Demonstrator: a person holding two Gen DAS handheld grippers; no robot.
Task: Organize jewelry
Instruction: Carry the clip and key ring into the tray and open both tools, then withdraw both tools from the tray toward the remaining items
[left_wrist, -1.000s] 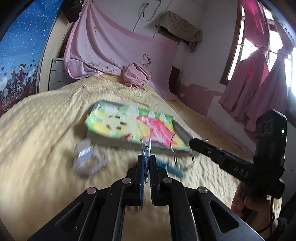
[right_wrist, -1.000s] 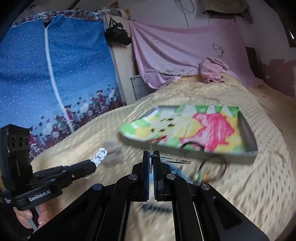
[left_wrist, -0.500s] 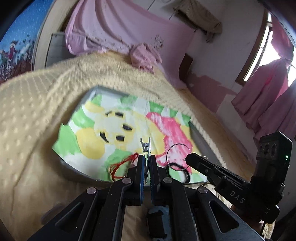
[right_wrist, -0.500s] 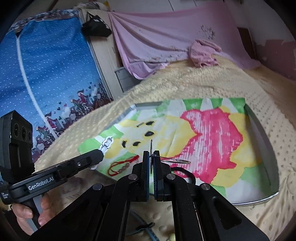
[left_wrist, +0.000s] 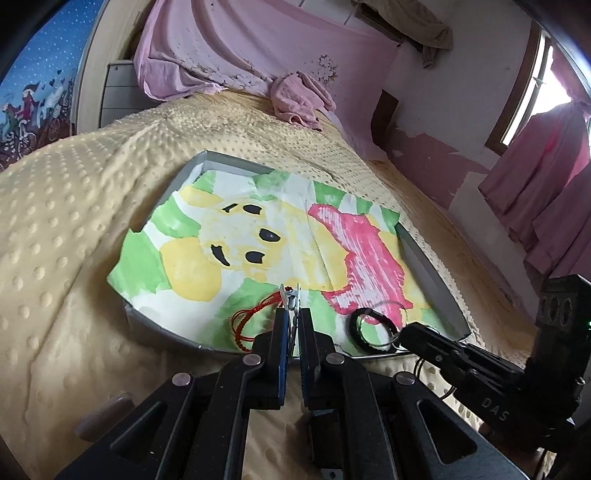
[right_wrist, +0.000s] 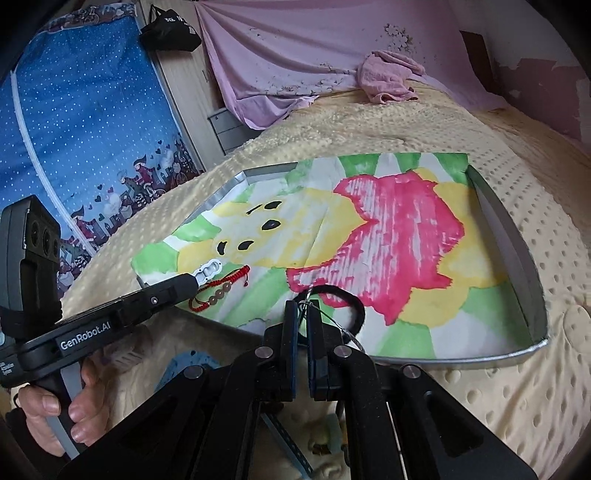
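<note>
A grey tray (left_wrist: 229, 162) (right_wrist: 513, 251) lined with a painted paper lies on the bed. On the paper near its front edge lie a red cord bracelet (left_wrist: 251, 314) (right_wrist: 221, 290) and a black hair tie (left_wrist: 364, 326) (right_wrist: 343, 299). My left gripper (left_wrist: 291, 317) (right_wrist: 188, 282) is shut on a small silver hair clip (left_wrist: 290, 297) (right_wrist: 208, 268), held just above the bracelet. My right gripper (right_wrist: 302, 314) (left_wrist: 410, 332) is shut on a thin silver hoop (right_wrist: 332, 323), right at the hair tie.
The tray rests on a yellow dotted blanket (left_wrist: 74, 229). A crumpled pink cloth (left_wrist: 299, 98) lies at the head of the bed. Some blue items (right_wrist: 184, 369) lie on the blanket below my right gripper. A person's hand (right_wrist: 48, 406) holds the left gripper's handle.
Both grippers have moved forward and down from in front of the tray to above its near edge. The clip and the hoop stay gripped.
</note>
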